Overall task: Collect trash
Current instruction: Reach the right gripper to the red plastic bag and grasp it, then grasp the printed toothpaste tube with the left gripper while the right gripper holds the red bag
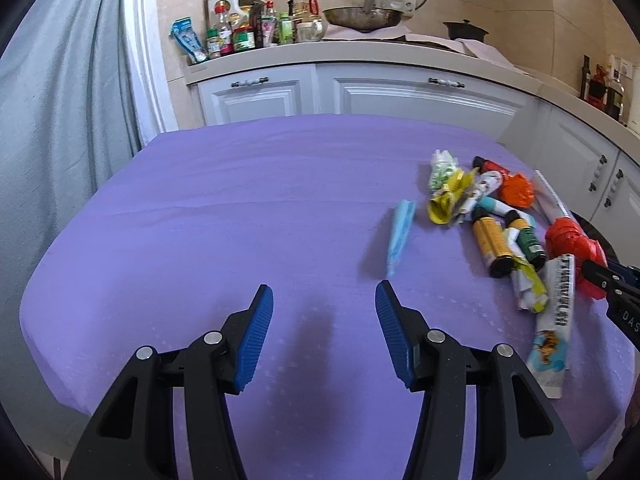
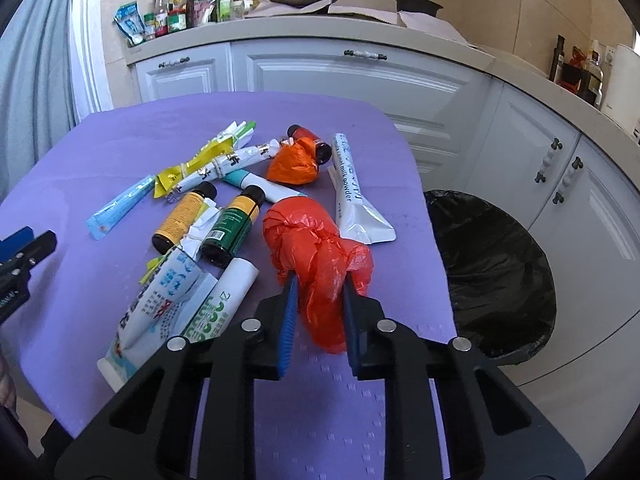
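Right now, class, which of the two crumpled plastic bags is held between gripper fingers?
The larger red bag, pinched by the right gripper; the smaller orange bag lies free farther back.

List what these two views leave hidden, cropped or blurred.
- Right wrist view: trash bin contents, lost in the black liner.
- Right wrist view: red plastic bag, lower part covered by the right tongs shut on it.
- Left wrist view: blue sachet print, motion-blurred.
- Left wrist view: right tongs, cut off by the frame edge.
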`<state>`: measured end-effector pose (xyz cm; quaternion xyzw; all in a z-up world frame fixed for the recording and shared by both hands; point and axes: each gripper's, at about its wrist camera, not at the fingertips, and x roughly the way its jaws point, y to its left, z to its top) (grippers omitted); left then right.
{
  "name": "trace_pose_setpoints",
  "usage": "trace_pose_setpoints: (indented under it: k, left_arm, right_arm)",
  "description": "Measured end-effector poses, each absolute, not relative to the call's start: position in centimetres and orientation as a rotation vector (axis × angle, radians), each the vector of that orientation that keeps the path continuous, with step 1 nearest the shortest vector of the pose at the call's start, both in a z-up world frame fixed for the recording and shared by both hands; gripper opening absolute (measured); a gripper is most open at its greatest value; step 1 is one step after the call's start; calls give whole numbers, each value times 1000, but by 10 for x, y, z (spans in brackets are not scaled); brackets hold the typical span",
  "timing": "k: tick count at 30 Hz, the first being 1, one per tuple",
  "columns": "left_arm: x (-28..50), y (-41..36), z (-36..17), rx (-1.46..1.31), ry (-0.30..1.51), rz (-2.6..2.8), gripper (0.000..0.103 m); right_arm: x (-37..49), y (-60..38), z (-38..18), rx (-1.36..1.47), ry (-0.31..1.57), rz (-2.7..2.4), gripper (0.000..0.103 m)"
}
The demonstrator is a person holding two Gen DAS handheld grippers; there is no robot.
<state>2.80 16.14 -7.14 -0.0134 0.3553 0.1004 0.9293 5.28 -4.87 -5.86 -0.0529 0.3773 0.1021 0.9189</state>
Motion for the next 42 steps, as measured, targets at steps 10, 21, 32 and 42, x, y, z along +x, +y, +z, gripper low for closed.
trace_pose_setpoints:
  k: [10,21,32,42]
  left_arm:
    - [17,112,-59,6,688,96,68]
    - [7,55,-60,66,665,-18,78]
    - [17,38,-86,72,759,-66,49]
    - [9,46,-83,32,760,-75,29]
  right_arm:
    - [19,-80,-43,-87,702,151,20]
    - [0,-136,-44,2,685,71,20]
    - [-4,-157,-54,47,688,55,20]
    - [-4,-162,-54,53,685,57,20]
